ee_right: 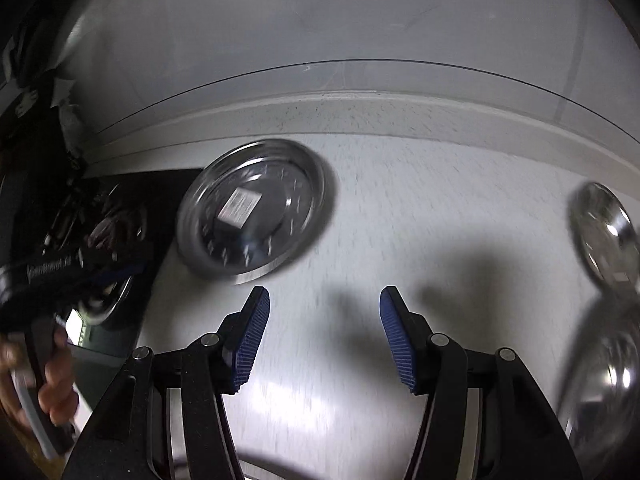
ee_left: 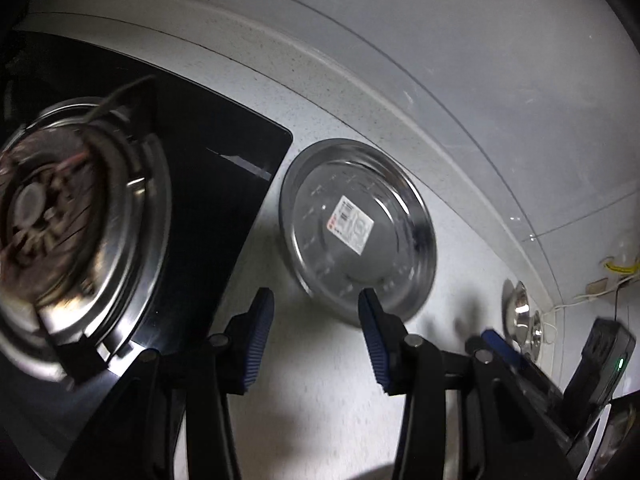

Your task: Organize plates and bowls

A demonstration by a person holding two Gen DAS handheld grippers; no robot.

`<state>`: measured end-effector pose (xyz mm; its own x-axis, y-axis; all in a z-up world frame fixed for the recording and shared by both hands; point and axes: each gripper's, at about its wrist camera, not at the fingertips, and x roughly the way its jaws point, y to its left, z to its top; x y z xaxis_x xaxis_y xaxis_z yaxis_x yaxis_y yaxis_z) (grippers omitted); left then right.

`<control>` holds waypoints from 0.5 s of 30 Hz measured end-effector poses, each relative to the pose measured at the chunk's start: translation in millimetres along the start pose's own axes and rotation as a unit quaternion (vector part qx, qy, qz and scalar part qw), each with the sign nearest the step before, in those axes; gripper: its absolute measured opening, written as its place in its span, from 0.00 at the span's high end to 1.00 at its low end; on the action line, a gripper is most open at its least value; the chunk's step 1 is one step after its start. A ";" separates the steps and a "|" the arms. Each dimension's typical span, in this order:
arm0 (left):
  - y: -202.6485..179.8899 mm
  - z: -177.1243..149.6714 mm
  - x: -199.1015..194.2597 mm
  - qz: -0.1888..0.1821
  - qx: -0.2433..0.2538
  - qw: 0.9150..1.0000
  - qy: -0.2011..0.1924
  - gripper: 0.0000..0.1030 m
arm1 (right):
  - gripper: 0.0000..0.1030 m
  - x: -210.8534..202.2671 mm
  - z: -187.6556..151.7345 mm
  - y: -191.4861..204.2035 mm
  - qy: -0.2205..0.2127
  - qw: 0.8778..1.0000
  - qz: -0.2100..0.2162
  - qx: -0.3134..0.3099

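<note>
Task looks barely begun, judging by how things lie. One steel plate (ee_left: 357,229) w/ a paper sticker at its centre sits flat on the white counter (ee_left: 320,380), alone, just right of the black hob (ee_left: 224,184). Nothing is stacked on it.

Left gripper (ee_left: 316,340) hangs near the plate's front edge, jaws wide, nothing between them. Right gripper (ee_right: 324,336) is also spread wide and empty, over bare counter in front of the plate and a bit right of it.

Bowls (ee_right: 604,232): well right of the plate, shiny steel pieces sit near the counter's right end. Prob. two or more, but the right view is smeared w/ blur, so count and whether they nest can't be told.

Left to do: basically all of it. The plate and bowls are well apart, not grouped, and neither gripper holds anything.
</note>
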<state>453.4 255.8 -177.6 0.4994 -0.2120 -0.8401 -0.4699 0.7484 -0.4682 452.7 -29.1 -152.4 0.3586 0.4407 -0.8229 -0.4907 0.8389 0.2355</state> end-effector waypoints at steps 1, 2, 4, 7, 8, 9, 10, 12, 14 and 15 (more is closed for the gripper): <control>-0.9 3.5 7.1 0.002 0.004 1.000 0.002 0.59 | 0.49 9.7 6.9 0.0 0.002 1.000 -0.001 0.002; -1.5 6.4 11.5 0.003 0.005 1.000 0.002 0.59 | 0.49 17.7 12.2 0.3 0.003 1.000 -0.006 0.002; -3.5 11.9 21.0 -0.003 0.008 1.000 0.003 0.59 | 0.49 33.4 22.1 0.9 0.003 1.000 -0.008 0.005; -4.6 19.0 32.9 0.003 0.020 1.000 0.003 0.60 | 0.49 51.5 33.1 0.2 0.005 1.000 -0.008 0.013; -4.5 20.6 34.4 0.002 0.020 1.000 0.004 0.61 | 0.50 56.3 35.3 0.1 0.006 1.000 -0.007 0.017; -3.2 22.1 36.7 0.000 0.018 1.000 0.006 0.61 | 0.50 61.6 37.6 -0.3 0.007 1.000 -0.004 0.022; -2.1 24.0 39.0 0.000 0.015 1.000 0.006 0.61 | 0.50 64.1 39.2 0.1 0.007 1.000 -0.004 0.024; 1.1 27.3 42.4 -0.002 0.014 1.000 0.007 0.61 | 0.50 70.0 42.9 -1.5 0.004 0.999 -0.005 0.032; 3.5 30.4 43.1 -0.008 0.013 1.000 0.004 0.61 | 0.53 75.6 45.1 -3.4 0.007 0.999 0.005 0.041; 4.0 31.7 43.5 -0.010 0.012 1.000 0.003 0.61 | 0.53 78.9 45.7 -4.3 0.009 0.999 0.013 0.046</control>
<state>496.3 269.5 -207.3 0.5039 -0.2311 -0.8323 -0.4428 0.7582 -0.4786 519.4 16.7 -194.8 0.3318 0.4579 -0.8248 -0.4249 0.8531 0.3027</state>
